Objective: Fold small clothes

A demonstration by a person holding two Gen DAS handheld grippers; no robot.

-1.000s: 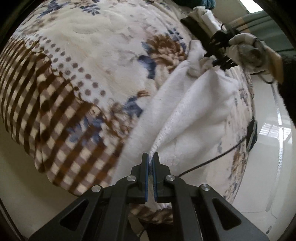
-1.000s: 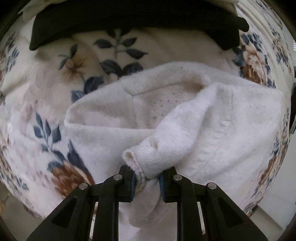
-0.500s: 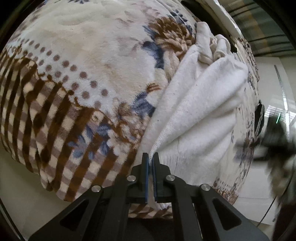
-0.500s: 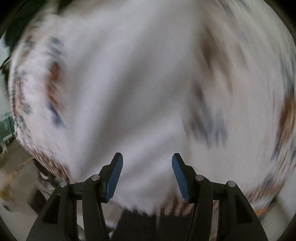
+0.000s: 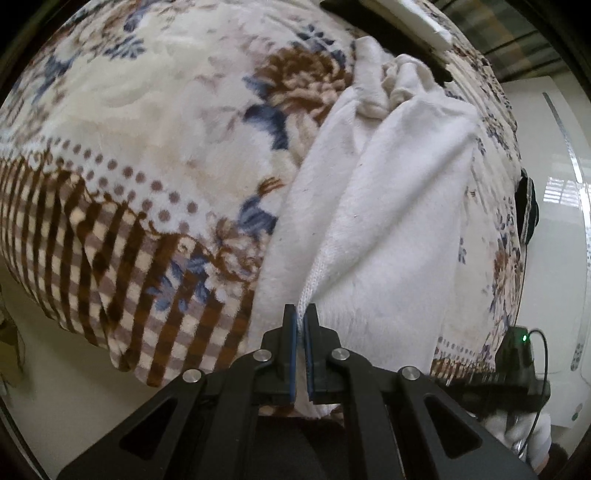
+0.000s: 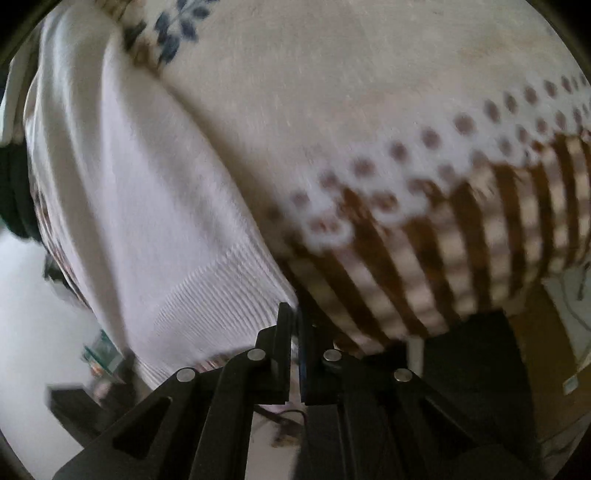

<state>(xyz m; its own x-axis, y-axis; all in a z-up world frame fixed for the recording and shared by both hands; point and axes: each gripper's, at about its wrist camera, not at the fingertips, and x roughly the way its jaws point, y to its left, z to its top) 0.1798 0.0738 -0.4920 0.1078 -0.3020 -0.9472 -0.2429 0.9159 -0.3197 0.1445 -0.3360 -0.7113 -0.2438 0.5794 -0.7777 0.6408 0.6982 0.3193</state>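
Observation:
A white fuzzy knit garment (image 5: 373, 221) lies on a floral blanket (image 5: 155, 122), its far end bunched up. My left gripper (image 5: 301, 317) is shut on the garment's near ribbed hem, at the blanket's near edge. In the right wrist view the same white garment (image 6: 140, 206) runs down the left side, its ribbed hem corner reaching my right gripper (image 6: 295, 317), which is shut on that corner. The right wrist view is blurred by motion.
The blanket has a brown checked border (image 5: 110, 266) that hangs over the edge. A dark garment (image 5: 373, 14) and a white folded one lie at the far end. A black device with a green light (image 5: 517, 350) and a cable is at the lower right, over pale floor.
My right gripper let go of the bunched far end, swung open across the blanket to the near hem, and is now shut on its corner. My left gripper has kept its hold.

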